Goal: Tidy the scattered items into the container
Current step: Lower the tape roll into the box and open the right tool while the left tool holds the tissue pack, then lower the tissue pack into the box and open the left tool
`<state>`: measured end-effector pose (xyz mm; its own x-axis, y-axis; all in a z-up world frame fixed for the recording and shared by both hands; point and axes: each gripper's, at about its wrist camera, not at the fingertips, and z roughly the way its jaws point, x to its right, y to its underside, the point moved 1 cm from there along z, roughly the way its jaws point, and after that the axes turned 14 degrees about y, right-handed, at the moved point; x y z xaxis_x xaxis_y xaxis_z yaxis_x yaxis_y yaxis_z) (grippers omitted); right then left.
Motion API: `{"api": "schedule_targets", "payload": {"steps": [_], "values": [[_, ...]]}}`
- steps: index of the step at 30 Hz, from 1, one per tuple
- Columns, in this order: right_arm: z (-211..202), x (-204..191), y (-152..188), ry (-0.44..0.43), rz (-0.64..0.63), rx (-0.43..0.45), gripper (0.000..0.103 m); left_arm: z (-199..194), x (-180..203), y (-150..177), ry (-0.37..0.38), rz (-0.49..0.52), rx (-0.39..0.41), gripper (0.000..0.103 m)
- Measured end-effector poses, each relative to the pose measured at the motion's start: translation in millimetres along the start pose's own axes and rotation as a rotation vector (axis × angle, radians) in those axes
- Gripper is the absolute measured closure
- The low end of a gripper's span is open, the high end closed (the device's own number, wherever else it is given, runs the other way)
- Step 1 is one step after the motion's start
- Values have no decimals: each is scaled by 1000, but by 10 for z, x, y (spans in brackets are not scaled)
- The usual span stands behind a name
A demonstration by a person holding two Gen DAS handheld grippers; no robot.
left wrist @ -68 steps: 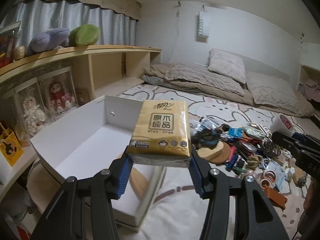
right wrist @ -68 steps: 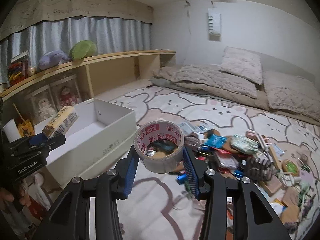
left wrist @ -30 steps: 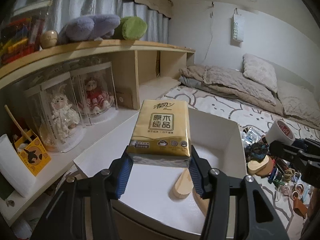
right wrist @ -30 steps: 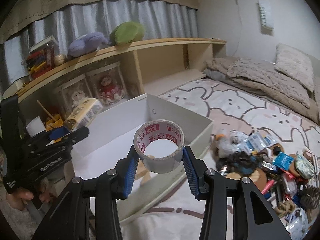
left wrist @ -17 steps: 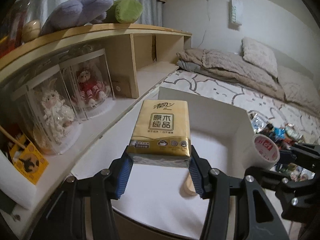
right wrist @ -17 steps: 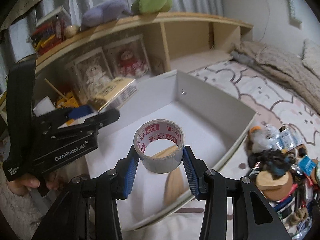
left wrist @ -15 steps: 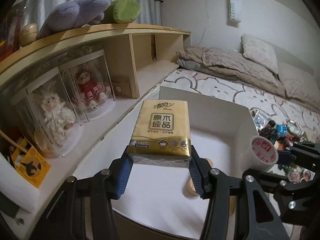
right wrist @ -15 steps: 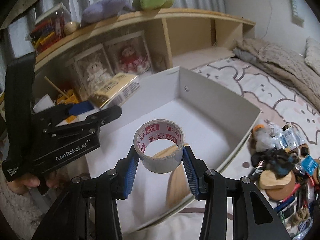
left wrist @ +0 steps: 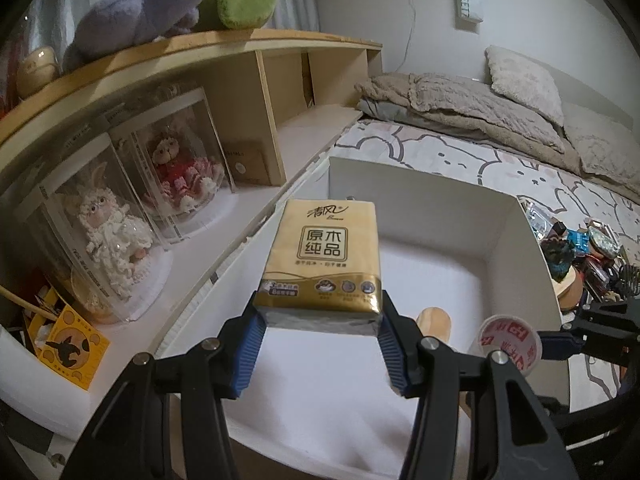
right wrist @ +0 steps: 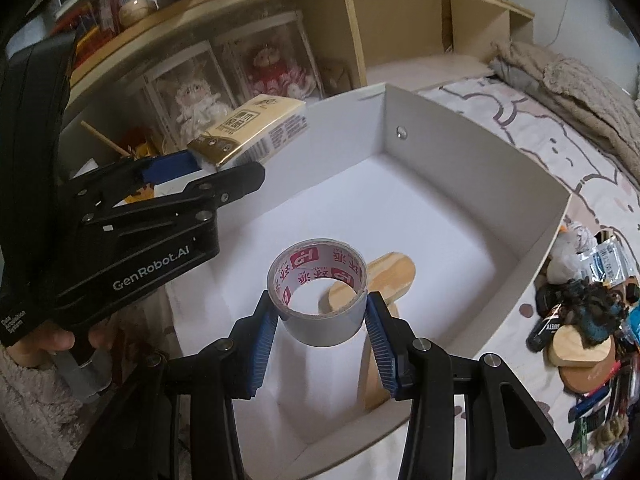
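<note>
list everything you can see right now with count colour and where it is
tissue pack: 1, gold-yellow, clamped in the left gripper above the box
tape roll: 1, grey with red print, clamped in the right gripper above the box
box: 1, white, open, on the bed beside the shelf
wooden piece: 1, light wood, lying inside the box
clutter pile: many mixed items, on the bedsheet right of the box
dolls in clear cases: 2, white and red, lower shelf
plush toys: 2, purple and green, shelf top
pillows: at least 2, beige, far end of bed
left gripper: black, blue pads, shut
right gripper: black, blue pads, shut
</note>
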<state>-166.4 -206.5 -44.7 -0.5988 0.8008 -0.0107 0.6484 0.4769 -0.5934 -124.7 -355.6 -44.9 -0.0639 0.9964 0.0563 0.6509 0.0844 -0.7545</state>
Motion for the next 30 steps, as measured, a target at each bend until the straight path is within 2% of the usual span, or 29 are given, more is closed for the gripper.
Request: {"api": "schedule_targets", "payload": {"steps": [10,21,30], "values": [[6,-122,15,18,-116,-63,58,154,61,82,9,63,-64,50],[36,-151,35,20,-137,-87,58,255,183,89,28,93,-99,50],[102,-158,66,24,-135,-102,58,381,260,143,33,148,-161,50]]}}
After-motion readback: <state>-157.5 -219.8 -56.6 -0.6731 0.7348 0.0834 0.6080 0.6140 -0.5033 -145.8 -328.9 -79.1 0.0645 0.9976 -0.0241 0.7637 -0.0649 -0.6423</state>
